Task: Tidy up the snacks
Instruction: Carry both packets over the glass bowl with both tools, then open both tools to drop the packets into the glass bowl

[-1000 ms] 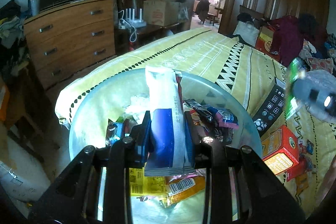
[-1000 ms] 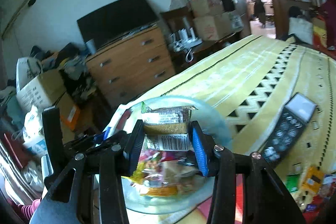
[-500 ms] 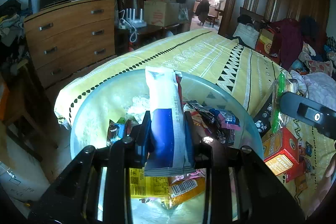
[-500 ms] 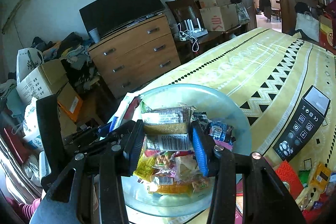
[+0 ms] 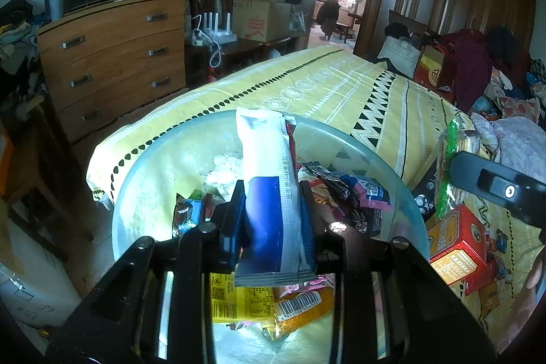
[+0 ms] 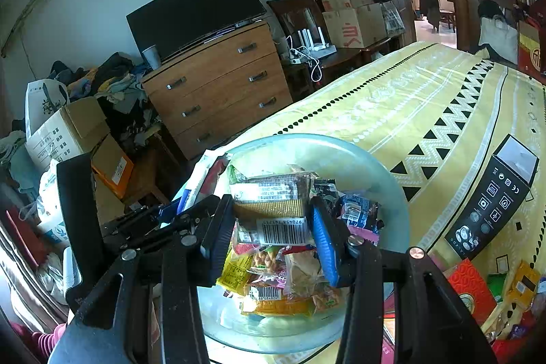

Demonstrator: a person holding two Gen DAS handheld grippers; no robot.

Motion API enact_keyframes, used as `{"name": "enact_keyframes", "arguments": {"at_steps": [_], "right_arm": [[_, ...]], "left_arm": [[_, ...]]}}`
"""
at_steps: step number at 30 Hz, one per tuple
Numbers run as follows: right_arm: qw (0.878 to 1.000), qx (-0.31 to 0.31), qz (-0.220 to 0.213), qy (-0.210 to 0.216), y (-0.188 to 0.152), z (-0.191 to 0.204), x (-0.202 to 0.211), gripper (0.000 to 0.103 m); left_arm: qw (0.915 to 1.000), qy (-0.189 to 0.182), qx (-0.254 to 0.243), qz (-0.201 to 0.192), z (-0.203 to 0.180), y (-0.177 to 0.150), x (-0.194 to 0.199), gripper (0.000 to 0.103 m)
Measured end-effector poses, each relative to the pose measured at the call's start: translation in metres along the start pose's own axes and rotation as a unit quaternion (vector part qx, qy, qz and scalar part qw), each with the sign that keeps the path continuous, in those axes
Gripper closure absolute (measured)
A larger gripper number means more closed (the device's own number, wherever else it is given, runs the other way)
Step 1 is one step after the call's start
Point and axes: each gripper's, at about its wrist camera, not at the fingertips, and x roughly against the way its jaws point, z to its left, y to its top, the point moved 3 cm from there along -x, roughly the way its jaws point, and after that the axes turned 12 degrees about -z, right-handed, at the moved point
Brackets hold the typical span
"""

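Right gripper (image 5: 477, 179) lower, beside red box (image 5: 457, 243)

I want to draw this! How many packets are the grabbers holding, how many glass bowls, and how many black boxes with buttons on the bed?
Held packets: 2 (blue-and-white packet in left gripper, brown packet in right gripper)
Glass bowl: 1
Black button box: 1
Total: 4
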Motion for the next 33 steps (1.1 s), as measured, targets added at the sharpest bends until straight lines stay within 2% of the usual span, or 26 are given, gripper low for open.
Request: {"name": "enact_keyframes", "arguments": {"at_steps": [18,33], "right_arm": [[1.000,-0.005,0.006,0.001,-0.005,0.005,-0.007,0.055],[0.999,-0.026,0.033,0.005,-0.013,0.002,-0.028,0.055]], "left_arm": [[1.0000,0.000,-0.001,0.005,0.000,-0.006,-0.002,0.074],[0.9990,0.012,-0.008,0.041,0.002,-0.021,-0.018,0.072]]}}
